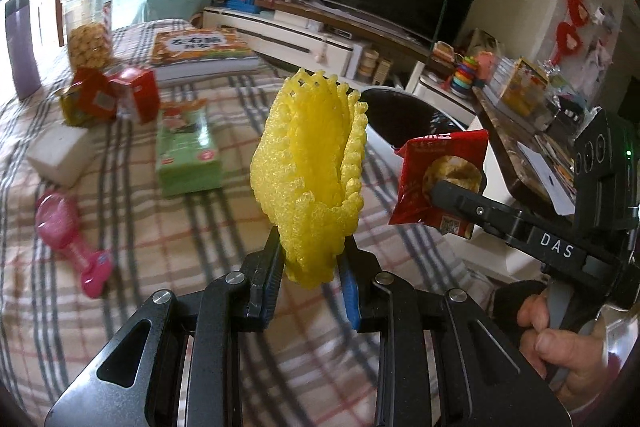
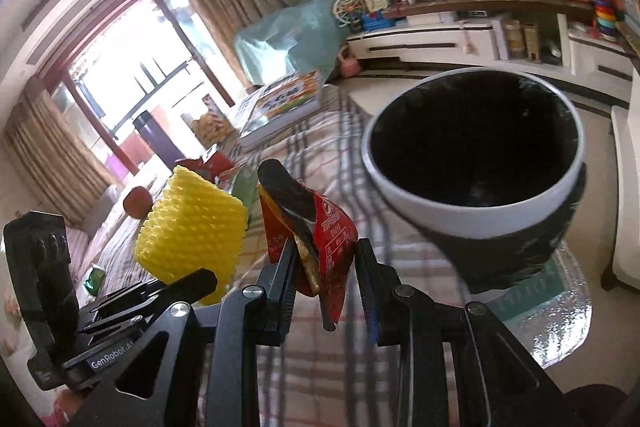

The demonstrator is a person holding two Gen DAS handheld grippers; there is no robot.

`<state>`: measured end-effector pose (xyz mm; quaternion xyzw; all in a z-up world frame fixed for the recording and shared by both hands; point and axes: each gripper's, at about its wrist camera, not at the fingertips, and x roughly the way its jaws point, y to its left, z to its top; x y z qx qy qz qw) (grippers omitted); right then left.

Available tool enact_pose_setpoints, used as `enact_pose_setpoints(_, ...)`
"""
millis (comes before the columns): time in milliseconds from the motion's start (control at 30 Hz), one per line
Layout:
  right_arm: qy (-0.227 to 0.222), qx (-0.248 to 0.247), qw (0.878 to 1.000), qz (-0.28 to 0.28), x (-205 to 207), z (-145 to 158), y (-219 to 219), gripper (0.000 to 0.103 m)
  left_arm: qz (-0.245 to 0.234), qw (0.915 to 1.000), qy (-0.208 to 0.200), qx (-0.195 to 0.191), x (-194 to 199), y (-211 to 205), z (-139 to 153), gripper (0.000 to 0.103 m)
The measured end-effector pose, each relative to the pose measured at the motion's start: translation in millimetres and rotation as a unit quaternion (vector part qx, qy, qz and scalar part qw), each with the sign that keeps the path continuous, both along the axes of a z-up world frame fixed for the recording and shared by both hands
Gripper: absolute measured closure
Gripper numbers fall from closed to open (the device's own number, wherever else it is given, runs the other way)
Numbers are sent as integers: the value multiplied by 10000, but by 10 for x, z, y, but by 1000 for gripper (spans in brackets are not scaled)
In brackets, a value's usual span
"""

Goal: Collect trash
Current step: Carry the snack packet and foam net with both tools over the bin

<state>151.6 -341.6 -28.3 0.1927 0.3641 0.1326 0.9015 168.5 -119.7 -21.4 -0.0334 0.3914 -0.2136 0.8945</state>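
My left gripper (image 1: 312, 247) is shut on a yellow foam fruit net (image 1: 308, 167) that stands up from its blue-padded jaws above the plaid-covered table. To its right, my right gripper (image 1: 444, 203) is shut on a red snack wrapper (image 1: 436, 179). In the right wrist view that wrapper (image 2: 316, 239) is pinched between the jaws of the right gripper (image 2: 325, 251), and the left gripper (image 2: 200, 283) holds the foam net (image 2: 192, 227) on the left. A round bin with a white rim (image 2: 472, 223) and black liner stands just ahead and to the right, past the table edge; its rim (image 1: 386, 89) shows behind the net.
On the plaid cloth (image 1: 160, 247) lie a green box (image 1: 186, 151), red cartons (image 1: 108, 99), a white block (image 1: 60, 155), a pink toy (image 1: 68, 227), a snack jar (image 1: 88, 31), a purple cup (image 1: 22, 43) and a large book (image 1: 200, 47). A TV cabinet (image 2: 440, 43) stands behind the bin.
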Motion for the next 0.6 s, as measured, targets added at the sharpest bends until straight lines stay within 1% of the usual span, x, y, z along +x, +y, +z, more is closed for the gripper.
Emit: enact_pose_setpoints(600, -88, 71, 9977, -672, 106, 89, -673, 74, -579, 9982, -124, 110, 295, -737, 145, 78)
